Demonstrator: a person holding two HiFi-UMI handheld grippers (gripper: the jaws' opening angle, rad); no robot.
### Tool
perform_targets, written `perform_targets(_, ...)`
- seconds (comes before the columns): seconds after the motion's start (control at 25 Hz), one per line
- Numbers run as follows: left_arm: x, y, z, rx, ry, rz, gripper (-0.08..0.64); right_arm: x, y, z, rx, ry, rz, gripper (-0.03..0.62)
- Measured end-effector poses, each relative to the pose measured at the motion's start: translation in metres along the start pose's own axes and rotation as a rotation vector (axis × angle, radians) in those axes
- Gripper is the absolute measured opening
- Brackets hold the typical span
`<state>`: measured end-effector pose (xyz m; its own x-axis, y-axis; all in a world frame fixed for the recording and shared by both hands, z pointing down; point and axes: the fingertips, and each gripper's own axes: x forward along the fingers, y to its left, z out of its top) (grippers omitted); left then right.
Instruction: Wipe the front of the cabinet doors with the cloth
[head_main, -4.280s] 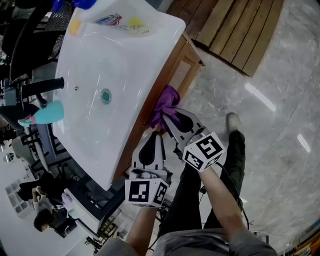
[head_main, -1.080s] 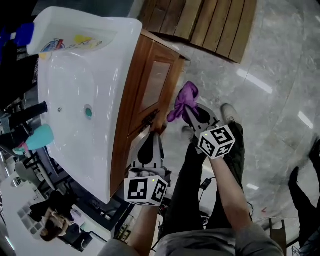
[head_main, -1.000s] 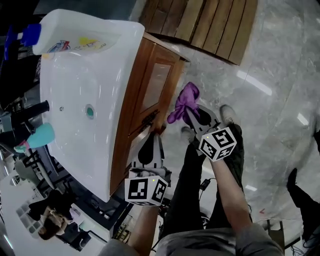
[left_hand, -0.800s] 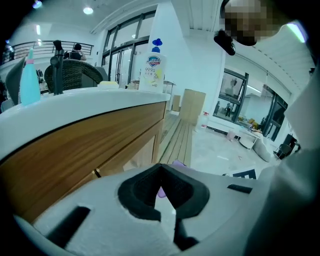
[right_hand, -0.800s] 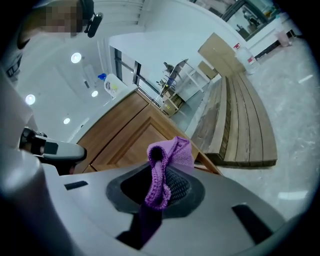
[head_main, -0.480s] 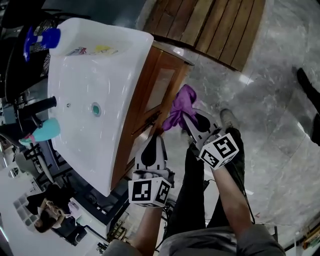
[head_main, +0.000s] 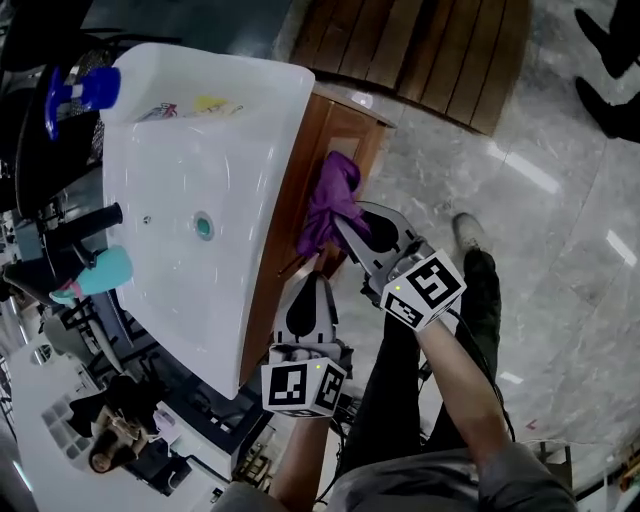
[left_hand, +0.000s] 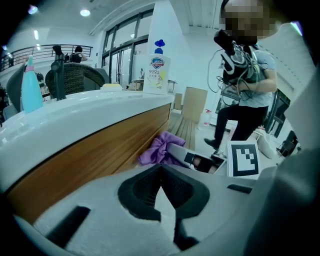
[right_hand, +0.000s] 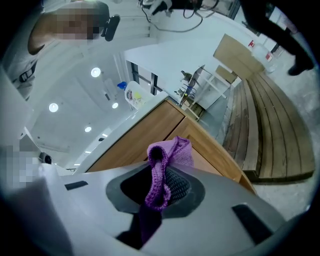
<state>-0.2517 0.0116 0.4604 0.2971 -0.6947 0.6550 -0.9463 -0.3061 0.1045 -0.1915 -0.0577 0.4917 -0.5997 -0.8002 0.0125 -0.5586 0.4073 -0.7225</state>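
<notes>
On my feed a white sink basin (head_main: 190, 150) fills nine o'clock. A teal bottle (head_main: 95, 275) and a black faucet (head_main: 75, 225) sit at its eight o'clock edge. A blue-capped bottle (head_main: 75, 92) is at eleven and wooden slats (head_main: 430, 50) at one.

Left gripper (head_main: 312, 276) & right gripper (head_main: 340, 222) are built w/ pale grey shells, black pads; b/w marker cubes (head_main: 424, 289) are fitted. Grey top (head_main: 505, 482), dark trousers (head_main: 398, 400), pale shoe (head_main: 467, 232) are worn.

The cloth (head_main: 330, 205) covers part of the cabinet door (head_main: 352, 135); the basin (head_main: 200, 140) overhangs and hides its upper edge.
</notes>
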Motion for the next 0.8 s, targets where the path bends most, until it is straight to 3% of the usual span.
perform_targets(0.4, 0.007, 0.008, 0.000, 0.025, 0.024, -0.024, 0.008, 0.020, 0.000, -0.009, 0.036, -0.014, -0.015, 0.052)
perform_targets(0.8, 0.019, 0.004, -0.011, 0.031, 0.055, -0.049, 0.008, 0.026, -0.019, -0.027, 0.001, 0.041, -0.066, 0.051)
